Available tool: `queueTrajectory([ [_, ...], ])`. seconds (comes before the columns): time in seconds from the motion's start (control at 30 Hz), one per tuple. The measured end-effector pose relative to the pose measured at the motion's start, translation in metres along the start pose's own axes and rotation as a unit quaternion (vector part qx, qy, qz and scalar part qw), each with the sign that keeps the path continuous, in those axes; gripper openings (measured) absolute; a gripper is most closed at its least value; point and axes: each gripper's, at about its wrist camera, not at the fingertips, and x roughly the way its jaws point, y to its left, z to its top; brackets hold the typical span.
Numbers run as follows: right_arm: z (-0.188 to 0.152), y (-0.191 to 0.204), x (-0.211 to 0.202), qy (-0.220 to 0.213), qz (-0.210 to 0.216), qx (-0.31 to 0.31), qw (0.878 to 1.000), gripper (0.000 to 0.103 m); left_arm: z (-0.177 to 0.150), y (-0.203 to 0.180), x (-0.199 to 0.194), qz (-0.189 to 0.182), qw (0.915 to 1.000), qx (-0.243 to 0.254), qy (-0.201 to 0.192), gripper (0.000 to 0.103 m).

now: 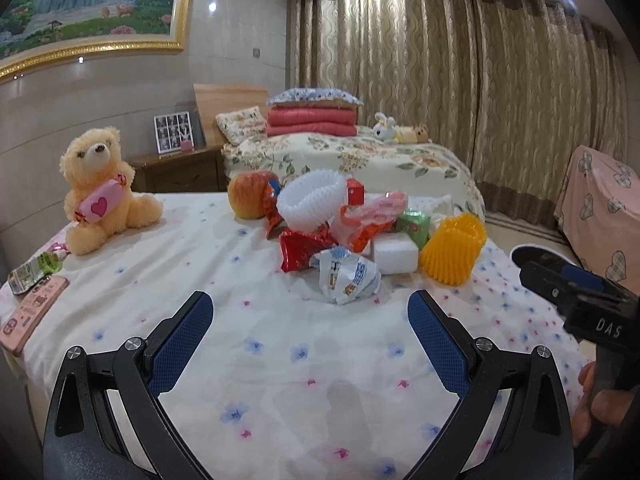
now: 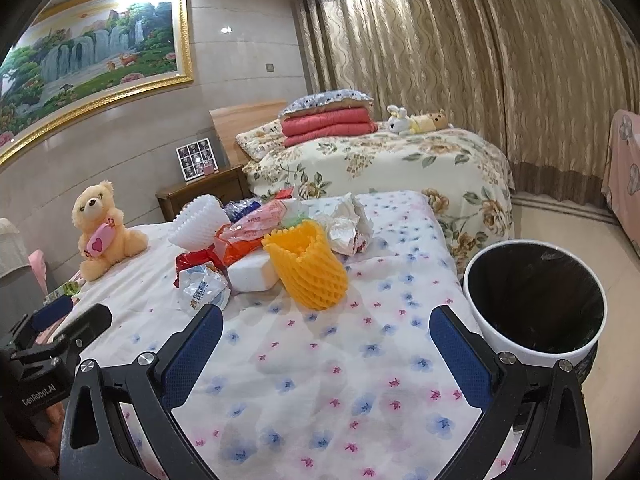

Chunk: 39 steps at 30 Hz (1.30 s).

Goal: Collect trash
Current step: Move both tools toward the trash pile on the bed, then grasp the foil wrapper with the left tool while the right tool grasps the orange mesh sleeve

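Note:
A heap of trash lies on the flowered bedsheet: a crumpled white-and-blue wrapper (image 1: 347,276) (image 2: 203,286), red foil wrappers (image 1: 300,249), a white foam block (image 1: 394,256) (image 2: 252,274), a yellow foam fruit net (image 1: 454,250) (image 2: 308,268), a white foam net (image 1: 310,198) (image 2: 198,222) and an apple (image 1: 246,196). A white trash bin with a black liner (image 2: 536,304) stands beside the bed at the right. My left gripper (image 1: 310,320) is open and empty, short of the crumpled wrapper. My right gripper (image 2: 326,332) is open and empty, just short of the yellow net.
A teddy bear (image 1: 100,190) (image 2: 102,232) sits at the bed's left. A pink phone (image 1: 32,316) and a small green packet (image 1: 36,270) lie at the left edge. A second bed (image 2: 380,160), a nightstand (image 2: 200,196) and curtains stand behind.

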Motion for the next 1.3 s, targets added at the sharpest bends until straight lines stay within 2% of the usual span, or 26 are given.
queueTrajectory([
  [0.13, 0.003, -0.009, 0.014, 0.030, 0.005, 0.018, 0.999, 0.103, -0.001, 0.004, 0.015, -0.006, 0.9996, -0.008, 0.026, 0.100],
  [0.2, 0.004, -0.012, 0.021, 0.042, 0.006, 0.018, 0.999, 0.103, 0.001, 0.007, 0.024, -0.010, 0.9991, -0.011, 0.040, 0.094],
  [0.3, 0.007, -0.016, 0.034, 0.066, 0.015, 0.029, 0.997, 0.103, 0.004, 0.009, 0.040, -0.016, 0.9977, -0.018, 0.063, 0.090],
  [0.43, 0.012, -0.015, 0.049, 0.086, 0.028, 0.039, 0.995, 0.103, 0.011, 0.010, 0.061, -0.029, 0.9955, -0.029, 0.085, 0.089],
  [0.6, 0.021, -0.015, 0.070, 0.105, 0.031, 0.038, 0.993, 0.102, 0.016, 0.002, 0.083, -0.039, 0.9934, -0.016, 0.107, 0.089],
  [0.73, 0.025, -0.013, 0.088, 0.122, 0.036, 0.040, 0.991, 0.095, 0.019, -0.002, 0.097, -0.046, 0.9910, -0.015, 0.125, 0.084],
  [0.83, 0.028, -0.012, 0.098, 0.133, 0.038, 0.040, 0.990, 0.090, 0.020, -0.005, 0.107, -0.053, 0.9882, -0.012, 0.143, 0.076],
  [0.93, 0.030, -0.012, 0.104, 0.140, 0.043, 0.042, 0.988, 0.083, 0.021, -0.007, 0.116, -0.065, 0.9844, -0.011, 0.163, 0.059],
  [0.97, 0.030, -0.012, 0.105, 0.140, 0.046, 0.044, 0.988, 0.077, 0.020, -0.008, 0.119, -0.073, 0.9828, -0.012, 0.169, 0.049],
  [1.0, 0.029, -0.013, 0.107, 0.143, 0.049, 0.045, 0.988, 0.070, 0.020, -0.010, 0.121, -0.080, 0.9815, -0.010, 0.173, 0.034],
  [1.03, 0.029, -0.013, 0.107, 0.144, 0.054, 0.047, 0.987, 0.066, 0.019, -0.011, 0.122, -0.086, 0.9804, -0.008, 0.177, 0.027],
  [1.1, 0.029, -0.013, 0.107, 0.145, 0.058, 0.049, 0.986, 0.044, 0.017, -0.015, 0.120, -0.096, 0.9793, 0.001, 0.178, 0.006],
  [1.17, 0.028, -0.013, 0.105, 0.146, 0.060, 0.054, 0.986, 0.039, 0.018, -0.015, 0.116, -0.104, 0.9795, 0.001, 0.173, 0.002],
  [1.3, 0.026, -0.017, 0.097, 0.143, 0.059, 0.056, 0.986, 0.033, 0.015, -0.010, 0.107, -0.114, 0.9798, -0.013, 0.164, 0.001],
])
